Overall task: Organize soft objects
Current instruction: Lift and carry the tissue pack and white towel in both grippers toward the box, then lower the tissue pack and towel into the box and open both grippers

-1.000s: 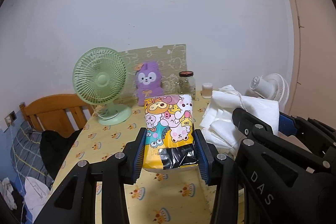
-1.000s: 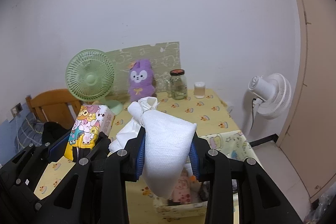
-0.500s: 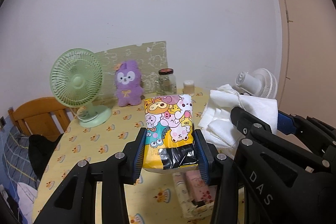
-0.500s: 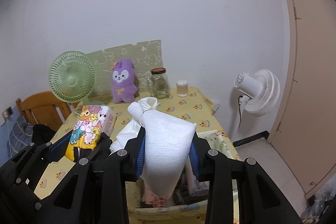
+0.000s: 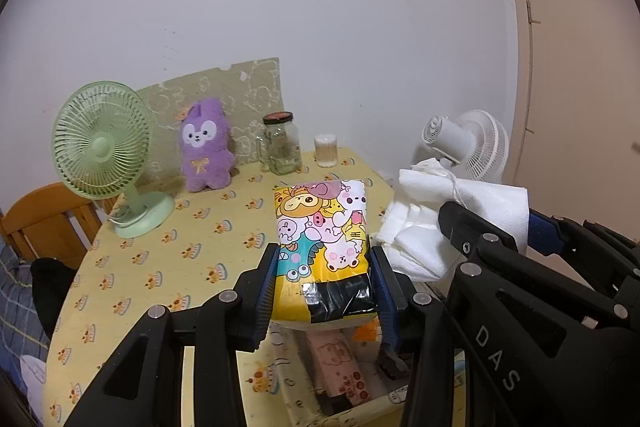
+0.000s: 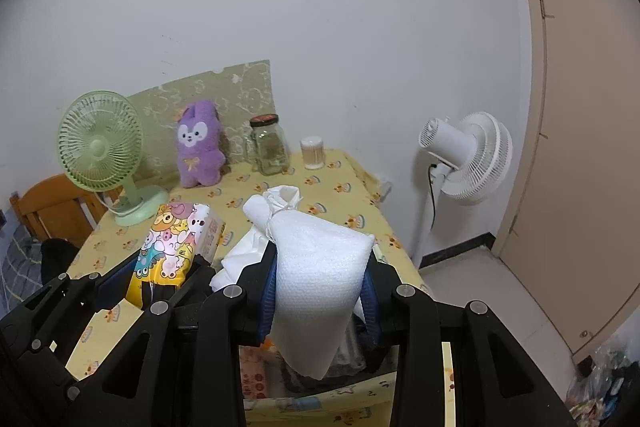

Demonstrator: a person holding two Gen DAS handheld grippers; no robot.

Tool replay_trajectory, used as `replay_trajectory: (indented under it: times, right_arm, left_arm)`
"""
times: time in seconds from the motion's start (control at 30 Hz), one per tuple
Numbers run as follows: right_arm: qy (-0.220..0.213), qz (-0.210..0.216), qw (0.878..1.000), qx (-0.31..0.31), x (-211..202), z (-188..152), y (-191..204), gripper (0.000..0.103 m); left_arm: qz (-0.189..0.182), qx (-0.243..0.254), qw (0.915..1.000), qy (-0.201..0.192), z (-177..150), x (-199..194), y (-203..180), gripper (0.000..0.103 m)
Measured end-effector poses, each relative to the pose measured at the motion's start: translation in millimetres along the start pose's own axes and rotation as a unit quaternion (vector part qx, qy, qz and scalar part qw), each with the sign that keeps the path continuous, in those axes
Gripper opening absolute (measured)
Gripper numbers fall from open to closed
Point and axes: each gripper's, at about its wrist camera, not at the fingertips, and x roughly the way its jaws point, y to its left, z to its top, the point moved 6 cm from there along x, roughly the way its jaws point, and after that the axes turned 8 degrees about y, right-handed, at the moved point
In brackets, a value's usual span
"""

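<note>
Black plastic left claw (image 5: pixel 324 291), blue pads, silver screws, "DAS" lettering

The left gripper (image 5: pixel 324 277) points forward and somewhat downward, its two blue-padded fingers (image 5: pixel 267 283) pressed against the sides of the cartoon-printed tissue pack (image 5: pixel 322 231), which stands upright between them. The right gripper (image 6: pixel 320 289) sits just beside it on the right at much the same tilt, its jaws closed on the white cloth bundle (image 6: pixel 316 267), whose loose end droops below the pads. In the left wrist view the right gripper's black frame crosses the lower right corner. The two frames appear close enough to touch, though the fisheye leaves that unclear. Both hang above the near edge of the table (image 5: pixel 160 259).
</note>
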Motion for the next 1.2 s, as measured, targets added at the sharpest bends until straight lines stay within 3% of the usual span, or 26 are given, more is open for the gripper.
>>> replay_trajectory:
  times: [0.4, 0.63, 0.7, 0.77, 1.0, 1.2]
  right_arm:
    - [0.04, -0.021, 0.999, 0.016, 34.6, -11.9, -23.2, 0.039]
    - [0.061, -0.027, 0.998, 0.02, 51.1, -18.2, -28.7, 0.039]
    - [0.066, -0.026, 0.997, 0.02, 54.2, -19.8, -29.5, 0.039]
    - [0.07, -0.026, 0.997, 0.023, 57.3, -21.4, -30.4, 0.039]
    - [0.086, -0.009, 0.996, 0.036, 66.5, -27.3, -29.5, 0.039]
    - [0.096, 0.005, 0.995, 0.038, 73.0, -32.4, -18.8, 0.05]
  left_arm:
    - [-0.03, 0.006, 0.9983, 0.049, -10.4, 39.0, -16.9, 0.045]
    - [-0.034, 0.01, 0.9969, 0.07, -15.3, 54.7, -20.2, 0.05]
    - [-0.03, 0.01, 0.9967, 0.074, -16.5, 57.4, -19.9, 0.053]
    - [-0.018, 0.011, 0.9966, 0.08, -17.4, 60.1, -19.5, 0.063]
    - [0.003, 0.018, 0.996, 0.088, -20.8, 61.2, -14.6, 0.072]
    - [0.031, 0.016, 0.9949, 0.095, -25.5, 62.0, -6.6, 0.079]
